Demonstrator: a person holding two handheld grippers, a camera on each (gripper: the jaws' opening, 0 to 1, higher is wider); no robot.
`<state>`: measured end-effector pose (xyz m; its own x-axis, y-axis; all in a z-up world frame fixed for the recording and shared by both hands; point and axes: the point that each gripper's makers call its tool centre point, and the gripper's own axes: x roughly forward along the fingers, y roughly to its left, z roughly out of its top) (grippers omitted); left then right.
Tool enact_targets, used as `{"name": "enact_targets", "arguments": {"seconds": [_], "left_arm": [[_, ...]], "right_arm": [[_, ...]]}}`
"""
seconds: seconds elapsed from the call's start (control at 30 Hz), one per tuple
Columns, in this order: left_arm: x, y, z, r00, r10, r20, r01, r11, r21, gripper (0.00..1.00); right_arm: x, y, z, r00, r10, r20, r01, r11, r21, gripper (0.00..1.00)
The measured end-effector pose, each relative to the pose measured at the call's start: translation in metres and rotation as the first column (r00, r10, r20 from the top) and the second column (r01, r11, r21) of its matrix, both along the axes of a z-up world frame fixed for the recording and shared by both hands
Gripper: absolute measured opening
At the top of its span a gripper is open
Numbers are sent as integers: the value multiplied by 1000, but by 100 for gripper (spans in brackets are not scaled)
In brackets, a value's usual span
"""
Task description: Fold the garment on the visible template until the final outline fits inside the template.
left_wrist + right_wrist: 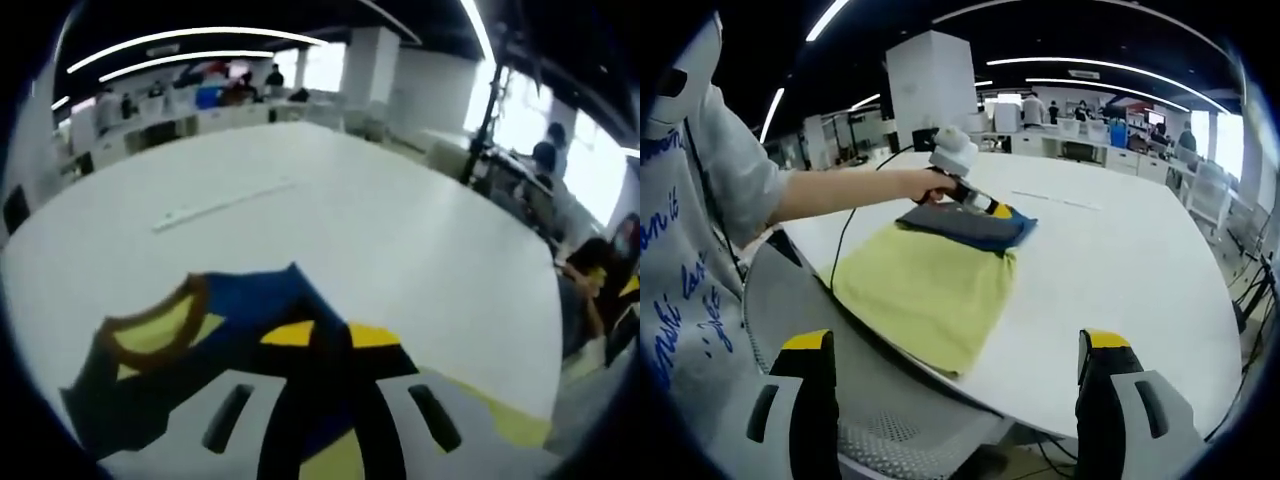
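blue garment (250, 320) in closed left tool (330, 345)

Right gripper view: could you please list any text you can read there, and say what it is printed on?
"it": blue script on the person's grey sweatshirt.
The other blue words on it are too distorted to read.
Garment, yellow template, table: no text.

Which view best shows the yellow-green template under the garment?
The right gripper view: the whole yellow-green template lies on the table, with the blue garment at its far end. The left gripper view shows a yellow-green strip beside its claw.
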<state>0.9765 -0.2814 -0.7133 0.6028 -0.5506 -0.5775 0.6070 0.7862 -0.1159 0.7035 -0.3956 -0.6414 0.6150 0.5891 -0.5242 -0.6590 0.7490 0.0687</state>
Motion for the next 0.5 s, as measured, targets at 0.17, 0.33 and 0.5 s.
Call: {"name": "enact_targets", "arguments": {"seconds": [0.17, 0.33, 0.5], "left_arm": [[-3, 1, 7, 1000, -5, 12, 5, 1000, -5, 13], [3, 5, 8, 1000, -9, 17, 9, 1000, -6, 16], [3, 9, 9, 1000, 3, 30, -3, 1000, -2, 18]], "right_arm": [[-1, 1, 0, 1000, 3, 1, -3, 1000, 2, 100], [0, 1, 1, 1000, 4, 4, -4, 1000, 1, 100], [-1, 2, 1, 1000, 8, 5, -8, 1000, 2, 100]]}}
